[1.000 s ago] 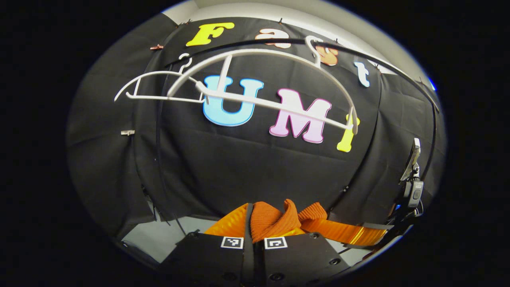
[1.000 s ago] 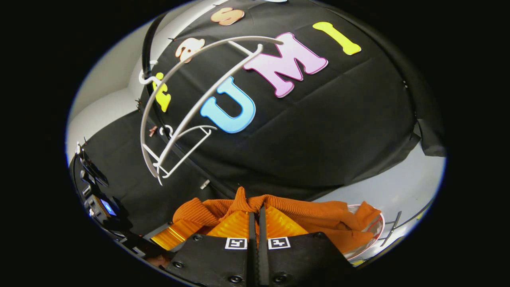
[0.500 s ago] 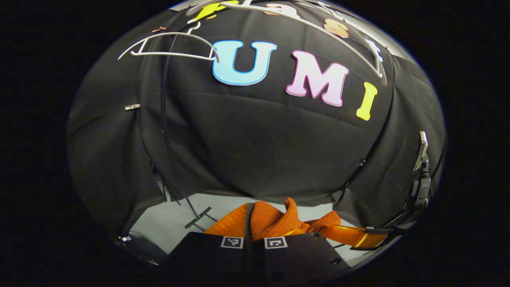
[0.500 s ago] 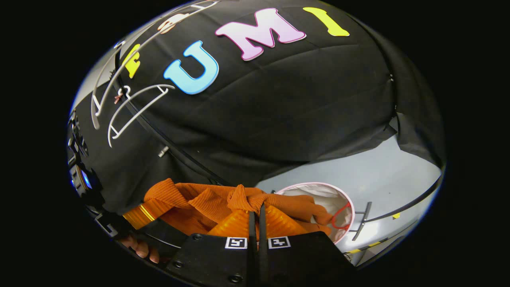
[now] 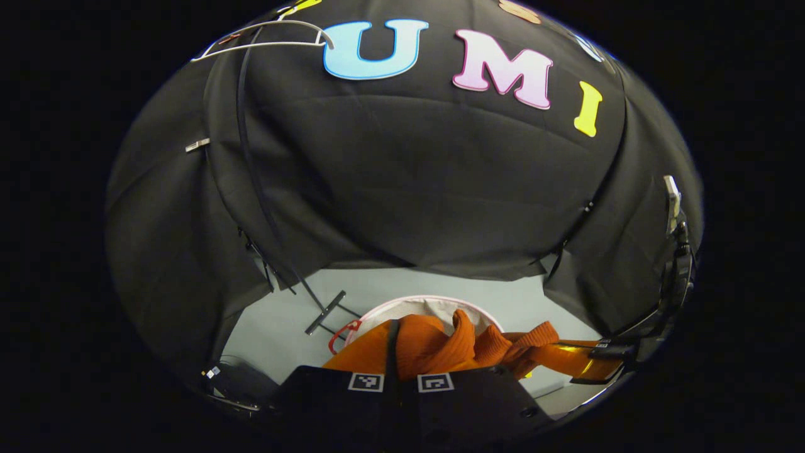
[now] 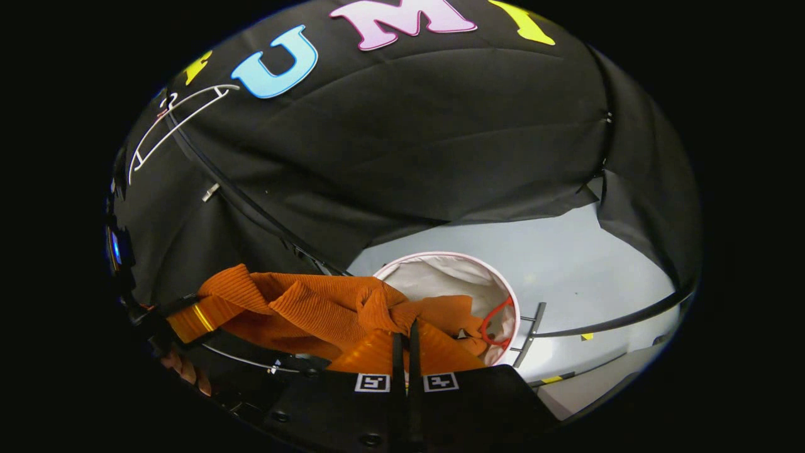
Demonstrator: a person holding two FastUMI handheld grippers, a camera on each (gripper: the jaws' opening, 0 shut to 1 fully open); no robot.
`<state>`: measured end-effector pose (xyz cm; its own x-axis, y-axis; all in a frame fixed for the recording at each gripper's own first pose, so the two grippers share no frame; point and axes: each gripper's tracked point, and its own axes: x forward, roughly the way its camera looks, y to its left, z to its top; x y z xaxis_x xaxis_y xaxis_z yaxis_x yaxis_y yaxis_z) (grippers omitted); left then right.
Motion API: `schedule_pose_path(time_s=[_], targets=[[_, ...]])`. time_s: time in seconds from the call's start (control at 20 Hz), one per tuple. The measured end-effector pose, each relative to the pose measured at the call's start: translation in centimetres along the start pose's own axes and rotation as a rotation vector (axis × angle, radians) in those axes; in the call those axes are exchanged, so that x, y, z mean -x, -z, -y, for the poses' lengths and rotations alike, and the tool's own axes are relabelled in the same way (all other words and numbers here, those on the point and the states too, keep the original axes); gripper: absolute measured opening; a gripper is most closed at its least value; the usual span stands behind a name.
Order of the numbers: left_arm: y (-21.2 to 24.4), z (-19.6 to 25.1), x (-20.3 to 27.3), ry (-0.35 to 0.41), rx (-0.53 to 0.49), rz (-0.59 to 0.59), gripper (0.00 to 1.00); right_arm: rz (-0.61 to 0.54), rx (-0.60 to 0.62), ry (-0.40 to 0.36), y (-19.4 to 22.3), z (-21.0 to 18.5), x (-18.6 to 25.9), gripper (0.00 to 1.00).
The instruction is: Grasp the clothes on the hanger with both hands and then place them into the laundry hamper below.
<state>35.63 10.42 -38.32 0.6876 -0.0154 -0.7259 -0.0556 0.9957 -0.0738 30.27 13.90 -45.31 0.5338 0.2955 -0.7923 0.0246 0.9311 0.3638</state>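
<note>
Clothes pinched by both grippers — hamper below, hanger above.

in the right gripper view the sweater hangs bunched at 6 o'clock, just over the hamper on the floor, with a hanger on the rail way up at 10 o'clock.
</note>
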Motion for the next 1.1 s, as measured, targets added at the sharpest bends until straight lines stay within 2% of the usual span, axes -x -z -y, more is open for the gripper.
schedule_pose_path(time_s=[0.1,0.2,0.25,0.3,0.4,0.45,0.5,0.8,1.1], targets=[[1.8,-1.6,-0.5,-0.041,-0.015,-0.04,0.06,-0.019,0.013,0.018,0.7,0.2,-0.2,0.05],[2.5,-1.5,0.0,-0.041,-0.037,-0.062,0.06,-0.04,0.016,0.017,1.5,0.1,-0.4,0.06],[2.8,-1.2,-0.3,-0.028,-0.042,-0.069,0.17,-0.043,0.011,0.016,1.6,0.0,-0.6,0.12],[2.8,-1.1,0.0,-0.024,-0.045,-0.07,0.33,-0.027,0.001,0.025,1.3,0.1,-0.5,0.15],[3.5,-2.2,-0.2,-0.04,-0.039,-0.075,0.65,-0.023,-0.012,0.038,1.3,0.0,-0.7,0.68],[3.9,-2.3,-0.1,-0.046,-0.028,-0.081,0.8,-0.029,-0.005,0.073,1.1,0.4,-0.2,0.94],[4.0,-2.8,0.2,-0.056,-0.016,-0.088,0.96,-0.034,0.0,0.105,1.4,1.0,-0.4,0.96],[4.3,-3.0,1.7,-0.053,0.001,-0.081,0.95,-0.04,-0.017,0.123,2.1,0.9,0.8,0.97],[1.9,-2.2,6.2,-0.029,0.042,-0.007,0.95,0.075,-0.03,0.103,-0.8,-0.8,6.0,0.96]])
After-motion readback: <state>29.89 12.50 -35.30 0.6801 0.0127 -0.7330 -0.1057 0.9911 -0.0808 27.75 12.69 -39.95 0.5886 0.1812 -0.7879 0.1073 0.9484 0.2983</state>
